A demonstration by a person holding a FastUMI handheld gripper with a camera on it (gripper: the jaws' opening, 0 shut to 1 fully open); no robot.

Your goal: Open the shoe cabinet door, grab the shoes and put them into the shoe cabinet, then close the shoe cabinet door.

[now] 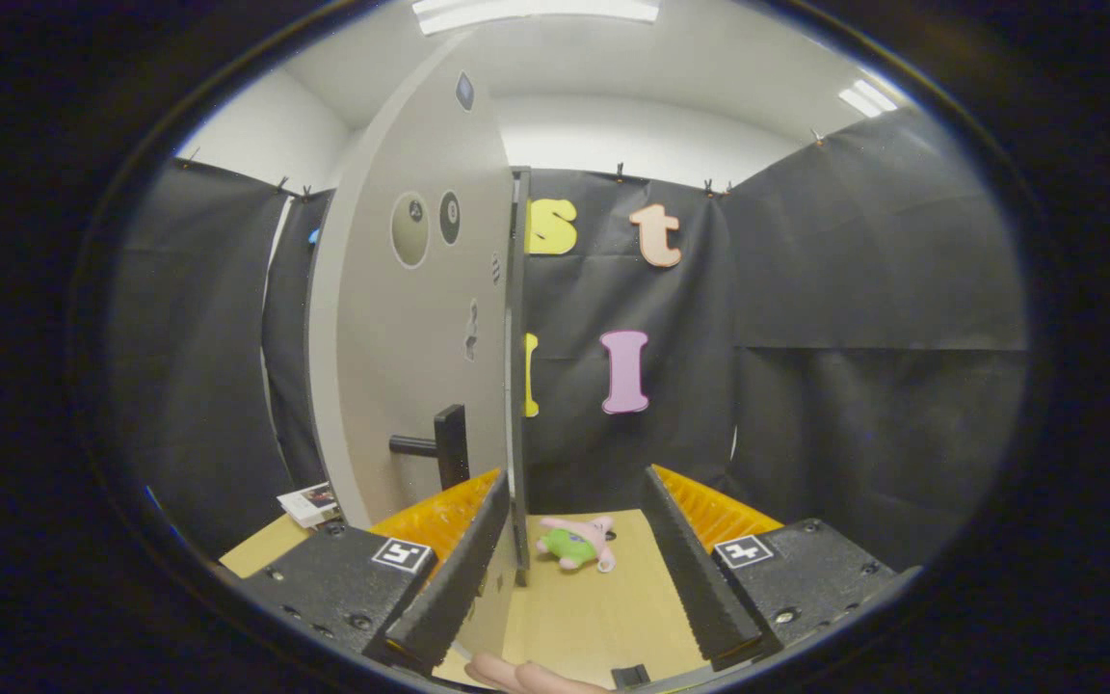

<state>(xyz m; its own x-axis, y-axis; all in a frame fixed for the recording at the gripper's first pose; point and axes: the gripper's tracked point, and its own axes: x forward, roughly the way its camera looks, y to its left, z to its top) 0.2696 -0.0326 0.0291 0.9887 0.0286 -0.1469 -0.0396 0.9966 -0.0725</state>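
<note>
The shoe cabinet door (401,328) is a tall pale grey panel standing ajar, seen nearly edge-on, its dark front edge (519,386) running down between my fingers. A dark bar handle (441,445) sticks out of its face just beyond my left finger (454,569). My gripper (574,520) is open, with the door's edge close to the inner side of the left finger and a wide gap to the right finger (690,569). Whether the left finger touches the door I cannot tell. A small pink and green plush toy (577,543) lies on the wooden floor (603,607) just ahead, between the fingers.
Round stickers (409,229) mark the door's face. A small printed box (309,504) lies on the floor left of the door. Black cloth walls (863,318) close the booth behind and on the right. A fingertip (516,675) of a person shows under the gripper.
</note>
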